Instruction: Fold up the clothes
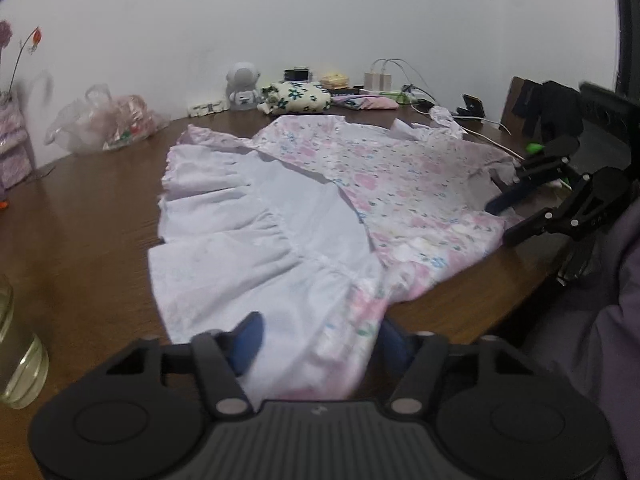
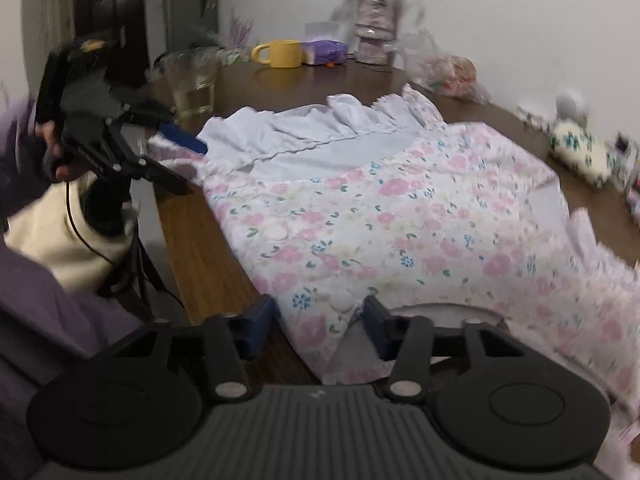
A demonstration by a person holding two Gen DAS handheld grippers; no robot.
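Here a floral dress (image 2: 400, 216), pink and blue flowers on white with a pale ruffled hem turned up, lies spread across a dark brown wooden table (image 1: 80, 208), its near edge hanging at the table's rim. The left gripper (image 1: 316, 336) has its blue fingers (image 1: 250, 338) part-spread with the hem cloth lying between them; whether they pinch it I cannot tell. The right gripper (image 2: 318, 320) straddles the buttoned bodice edge in the same way, grip unclear. Around the dress stand a glass of water (image 2: 194, 80), a yellow mug (image 2: 282, 53), a vase of flowers (image 2: 374, 28), a crumpled plastic bag (image 1: 104, 124), a small white figurine (image 1: 243, 86) and a flowered pouch (image 1: 298, 98). A plain white wall (image 1: 320, 20) backs the table, and a dark door (image 2: 110, 20) shows beyond.
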